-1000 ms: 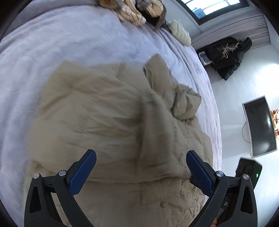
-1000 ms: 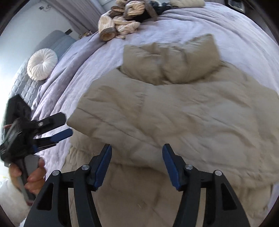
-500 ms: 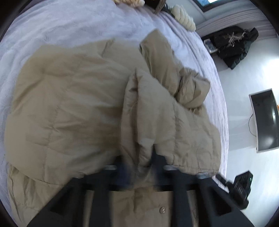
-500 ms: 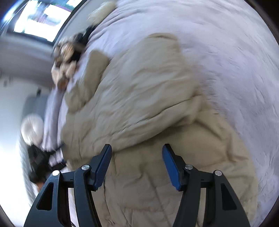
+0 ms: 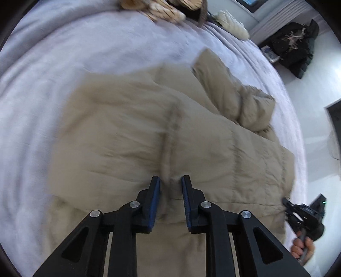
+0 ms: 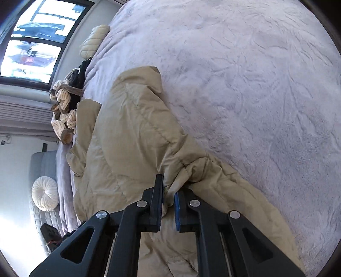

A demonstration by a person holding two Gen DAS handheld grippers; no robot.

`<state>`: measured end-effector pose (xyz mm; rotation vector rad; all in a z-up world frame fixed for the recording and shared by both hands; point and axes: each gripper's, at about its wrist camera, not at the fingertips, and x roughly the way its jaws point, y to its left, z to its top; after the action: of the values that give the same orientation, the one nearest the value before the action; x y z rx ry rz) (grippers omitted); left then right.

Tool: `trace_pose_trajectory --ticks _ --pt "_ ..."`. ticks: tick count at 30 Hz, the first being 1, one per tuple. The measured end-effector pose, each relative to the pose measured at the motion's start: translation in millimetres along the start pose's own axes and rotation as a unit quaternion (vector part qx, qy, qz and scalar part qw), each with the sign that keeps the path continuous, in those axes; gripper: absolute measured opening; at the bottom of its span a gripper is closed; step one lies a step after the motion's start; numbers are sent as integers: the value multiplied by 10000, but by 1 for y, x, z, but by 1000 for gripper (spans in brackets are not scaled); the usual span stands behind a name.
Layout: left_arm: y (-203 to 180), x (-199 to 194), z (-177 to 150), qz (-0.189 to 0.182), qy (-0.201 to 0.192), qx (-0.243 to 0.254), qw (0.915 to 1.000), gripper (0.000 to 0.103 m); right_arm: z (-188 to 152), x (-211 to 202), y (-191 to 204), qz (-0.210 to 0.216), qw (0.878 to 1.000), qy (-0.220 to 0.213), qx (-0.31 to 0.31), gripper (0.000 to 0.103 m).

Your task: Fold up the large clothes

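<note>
A large beige puffer jacket (image 5: 132, 132) lies spread on the lilac bed cover (image 5: 64, 53), its sleeves folded in over the body and its hood bunched at the far right. My left gripper (image 5: 170, 183) is shut on a pinched ridge of the jacket's fabric near its lower middle. In the right wrist view the same jacket (image 6: 132, 136) runs up the left half of the frame. My right gripper (image 6: 168, 189) is shut on a fold at the jacket's side edge, by the bed cover (image 6: 255, 85). The right gripper also shows at the lower right of the left wrist view (image 5: 304, 215).
A pile of cream and dark clothes (image 6: 66, 102) lies at the far end of the bed (image 5: 170, 10). A round white cushion (image 6: 44, 194) sits by the headboard. A dark coat (image 5: 296, 49) lies on the floor beside the bed, near a wall screen (image 5: 334, 119).
Both grippers went from open above the jacket to shut on its fabric. The right gripper swung round to the jacket's side edge. The left dropped onto the middle fold.
</note>
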<state>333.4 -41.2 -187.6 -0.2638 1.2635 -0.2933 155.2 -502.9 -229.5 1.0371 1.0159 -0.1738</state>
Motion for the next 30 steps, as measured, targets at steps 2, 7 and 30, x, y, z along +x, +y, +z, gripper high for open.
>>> trace_pose_trajectory --ticks 2,7,30 --pt "4 -15 3 240 -197 48 9995 22 2 0 2 -47 10000 59 -54 10" --pt "-17 -29 9 129 -472 207 9986 22 -3 -17 31 -194 9952 563 -781 22" --pt "-48 57 4 878 -328 142 9955 22 115 52 10 -213 9958 282 -847 16"
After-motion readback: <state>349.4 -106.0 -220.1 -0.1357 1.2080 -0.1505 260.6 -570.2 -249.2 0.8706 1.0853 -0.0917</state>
